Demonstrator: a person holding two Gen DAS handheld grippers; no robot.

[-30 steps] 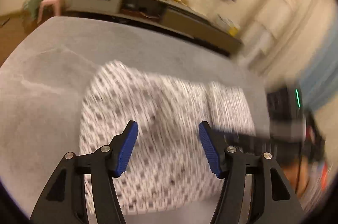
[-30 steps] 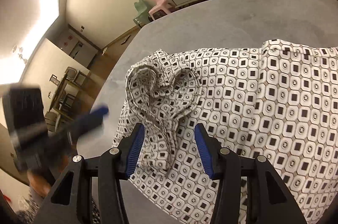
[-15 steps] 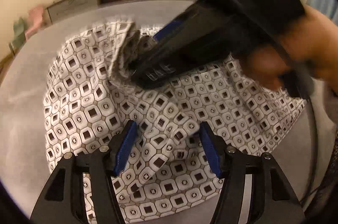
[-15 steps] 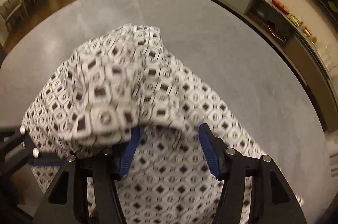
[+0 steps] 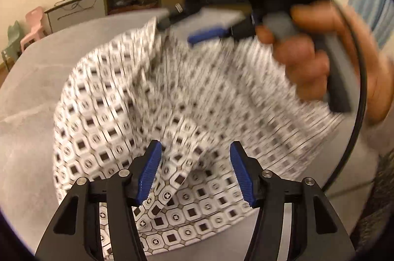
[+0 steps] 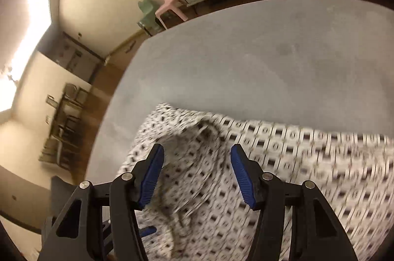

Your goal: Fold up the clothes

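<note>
A white garment [image 5: 118,113] printed with black squares lies rumpled on the grey padded surface [image 5: 32,93]. My left gripper [image 5: 195,174] hangs open over its near part, with a raised fold of cloth between the fingers but not pinched. A hand [image 5: 307,56] holds my right gripper [image 5: 176,33], blurred, at the garment's far edge. In the right wrist view the right gripper [image 6: 196,174] is open over a bunched corner of the garment [image 6: 192,145]. The left gripper's blue pad [image 6: 148,231] peeks in at the bottom.
A low cabinet [image 5: 81,7] runs along the far wall, with pink and green small chairs [image 6: 167,2] beside it. A black cable [image 5: 358,113] loops down at the right. The grey surface's left edge [image 6: 108,108] drops to a wooden floor with dining chairs [image 6: 61,118].
The right gripper has pulled back from the garment's middle to its far edge, moving fast and blurred. The left gripper stays open over the near fold. The cloth has shifted.
</note>
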